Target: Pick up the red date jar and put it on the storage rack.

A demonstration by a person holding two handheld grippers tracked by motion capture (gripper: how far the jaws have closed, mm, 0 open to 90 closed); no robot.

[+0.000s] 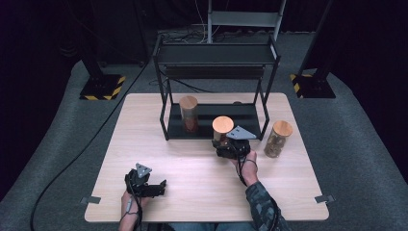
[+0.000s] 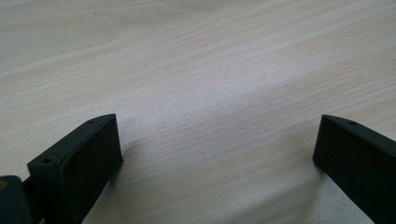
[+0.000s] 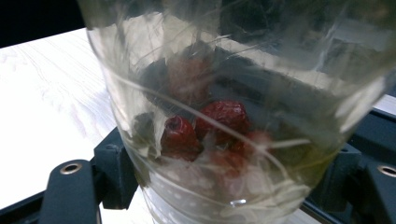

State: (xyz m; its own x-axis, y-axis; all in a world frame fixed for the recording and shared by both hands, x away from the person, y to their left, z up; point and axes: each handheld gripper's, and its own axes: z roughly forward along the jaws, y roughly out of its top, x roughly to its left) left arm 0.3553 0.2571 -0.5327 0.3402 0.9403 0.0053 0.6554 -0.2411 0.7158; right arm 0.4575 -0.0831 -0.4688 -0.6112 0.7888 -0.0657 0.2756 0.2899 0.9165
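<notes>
Table (image 1: 144, 144), rack (image 1: 214, 72), flanking jars (image 1: 278, 138)

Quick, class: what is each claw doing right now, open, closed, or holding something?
Left claw: open, nothing between its jaws, over the table.
Right claw: closed on the glass jar with red fruits.

A pale wooden table (image 1: 159, 159) stands on grey carpet (image 1: 57, 159), dark surroundings beyond, hazard-striped stand bases (image 1: 102, 88) behind

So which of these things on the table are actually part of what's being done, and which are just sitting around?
In use:
- jar of red fruit, clamped in the right gripper
- black shelf rack just behind it

Sitting idle:
- jar on the rack
- jar beside the rack
- left gripper, open over bare table
</notes>
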